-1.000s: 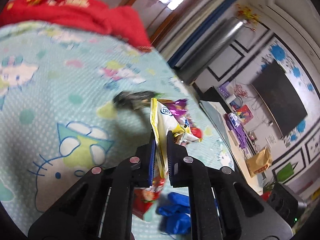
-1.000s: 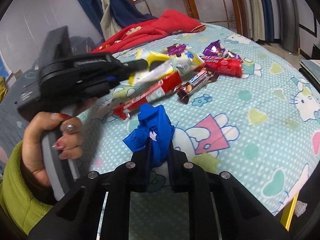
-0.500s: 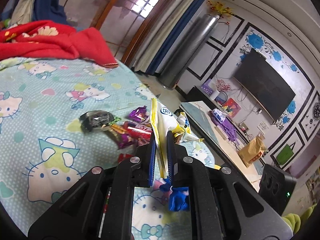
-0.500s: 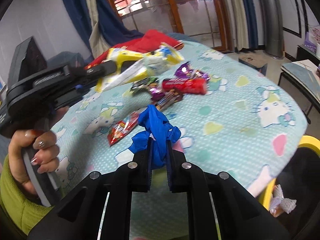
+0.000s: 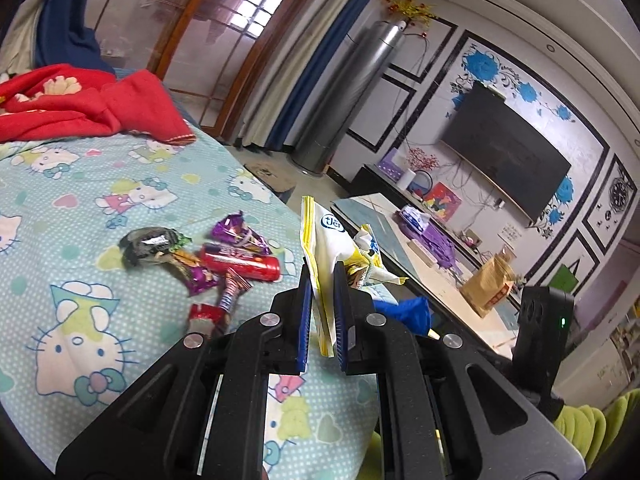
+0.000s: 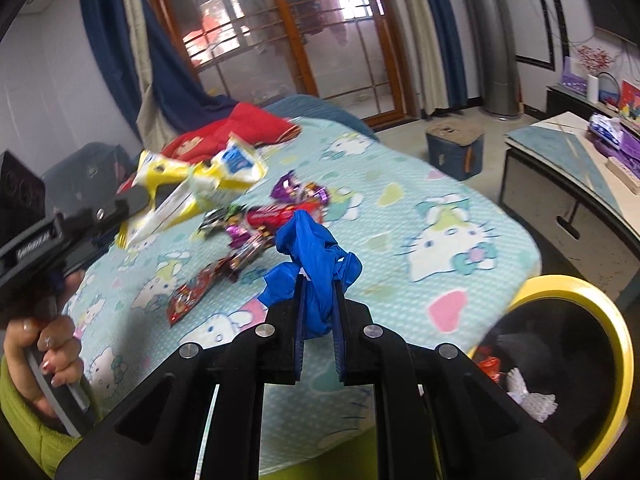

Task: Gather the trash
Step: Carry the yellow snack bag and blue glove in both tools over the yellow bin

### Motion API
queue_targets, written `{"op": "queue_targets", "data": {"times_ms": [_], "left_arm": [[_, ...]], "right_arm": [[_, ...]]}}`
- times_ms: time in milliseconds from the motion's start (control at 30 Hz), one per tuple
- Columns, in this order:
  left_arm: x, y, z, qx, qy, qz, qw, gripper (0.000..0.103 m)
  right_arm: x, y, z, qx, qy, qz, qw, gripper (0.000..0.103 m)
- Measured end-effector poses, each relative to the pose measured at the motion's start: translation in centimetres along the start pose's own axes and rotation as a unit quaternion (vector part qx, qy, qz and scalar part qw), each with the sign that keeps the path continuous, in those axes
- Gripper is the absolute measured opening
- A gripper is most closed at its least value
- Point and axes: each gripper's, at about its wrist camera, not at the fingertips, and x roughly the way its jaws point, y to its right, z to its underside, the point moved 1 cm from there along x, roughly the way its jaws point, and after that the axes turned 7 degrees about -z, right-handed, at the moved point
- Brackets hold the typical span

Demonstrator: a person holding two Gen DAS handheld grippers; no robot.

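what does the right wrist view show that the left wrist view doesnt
Only the right wrist view shows the yellow-rimmed bin beside the bed, with trash already inside, the person's hand on the left hand-held gripper's handle, and the right hand-held gripper shut on the blue glove.

Only the left wrist view shows the television and the left hand-held gripper up close, shut on the yellow snack bag.

Both show the snack bag, the glove, the red blanket and loose wrappers on the bed sheet.
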Motion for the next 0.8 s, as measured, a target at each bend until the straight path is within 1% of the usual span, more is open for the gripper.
{"op": "queue_targets", "data": {"times_ms": [800], "left_arm": [[1.0, 3.8, 1.7, 0.04, -0.02, 0.037, 0.9983, 0.006]], "right_arm": [[-4.7, 5.4, -1.2, 0.038, 0.05, 0.067, 0.996, 0.011]]}}
